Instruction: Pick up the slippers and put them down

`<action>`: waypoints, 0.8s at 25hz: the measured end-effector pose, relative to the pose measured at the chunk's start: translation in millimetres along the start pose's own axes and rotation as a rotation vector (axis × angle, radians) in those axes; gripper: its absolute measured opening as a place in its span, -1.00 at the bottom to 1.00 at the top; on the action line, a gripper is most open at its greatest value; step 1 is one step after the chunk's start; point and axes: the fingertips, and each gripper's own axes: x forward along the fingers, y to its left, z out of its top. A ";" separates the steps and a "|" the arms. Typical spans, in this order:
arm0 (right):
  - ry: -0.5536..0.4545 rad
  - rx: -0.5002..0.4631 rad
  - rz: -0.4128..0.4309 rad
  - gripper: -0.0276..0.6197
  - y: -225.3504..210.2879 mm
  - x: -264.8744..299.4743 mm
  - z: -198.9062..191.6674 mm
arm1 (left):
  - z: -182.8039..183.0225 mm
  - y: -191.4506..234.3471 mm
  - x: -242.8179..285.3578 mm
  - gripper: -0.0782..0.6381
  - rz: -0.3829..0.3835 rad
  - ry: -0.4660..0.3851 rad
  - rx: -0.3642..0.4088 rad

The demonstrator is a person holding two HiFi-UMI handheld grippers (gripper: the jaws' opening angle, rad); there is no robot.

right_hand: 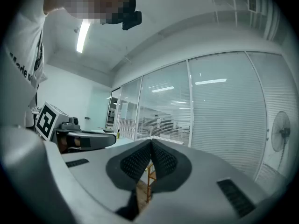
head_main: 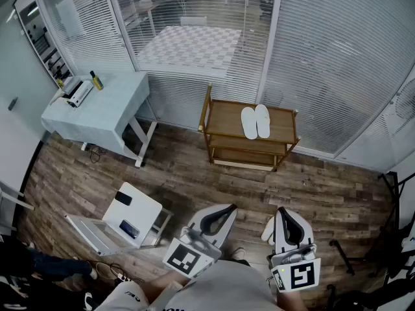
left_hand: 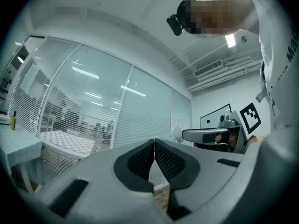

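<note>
1. Left claw (left_hand: pixel 154 142): closed, tips meeting, nothing between the black ribbed pads (left_hand: pixel 140 160); held level, low in front of the person's body.
2. Right claw (right_hand: pixel 151 143): closed the same way, tip to tip, empty; level, beside the left claw but apart from it.
3. Marker cube (head_main: pixel 189 258) at the back of the left claw, a second marker cube (head_main: pixel 301 275) at the back of the right claw, both close to the person's torso.
4. Beneath both claws: wooden plank floor (head_main: pixel 194 173).
5. Straight ahead, well apart from both claws: wooden shelf rack (head_main: pixel 224 118) standing against the glass wall (head_main: pixel 324 57); a sliver of its frame showing in the gap under the right claw's pads in the right gripper view.
6. On the rack's top shelf: pair of white slippers (head_main: pixel 255 122), side by side and touching, lying right of the shelf's middle, pointing across its short way.
7. Further left along the glass: counter (head_main: pixel 110 112) under a pale cloth, with a small yellow bottle (head_main: pixel 96 80) and a white device (head_main: pixel 79 91) near its far left corner.
8. Nearer, to the left of the left claw: low white stand (head_main: pixel 139 209) carrying two dark flat items.
9. By the glass on the far right: standing fan (right_hand: pixel 279 138).
</note>
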 end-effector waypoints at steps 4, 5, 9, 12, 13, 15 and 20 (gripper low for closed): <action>-0.018 0.023 -0.006 -0.87 8.8 15.3 -0.9 | -0.6 17.7 -4.8 -0.74 0.001 -0.008 -0.002; -0.017 0.023 -0.009 -0.87 11.2 19.7 -1.8 | 0.7 23.3 -6.3 -0.75 0.003 -0.021 0.005; -0.013 0.026 -0.034 -0.87 20.3 33.9 -4.2 | -0.4 43.0 -14.8 -0.75 -0.002 -0.001 -0.012; 0.000 0.025 -0.044 -0.87 26.1 43.0 -7.6 | -4.4 54.5 -17.8 -0.74 -0.005 0.019 -0.018; 0.004 0.027 -0.045 -0.87 26.8 45.5 -9.0 | -4.8 57.4 -17.7 -0.75 -0.004 0.016 -0.019; 0.010 0.035 -0.047 -0.87 24.9 51.1 -11.8 | -5.9 63.0 -15.1 -0.75 0.001 0.017 -0.023; 0.018 0.044 -0.042 -0.87 13.9 68.0 -19.0 | -11.1 75.6 -0.4 -0.75 0.008 0.023 -0.028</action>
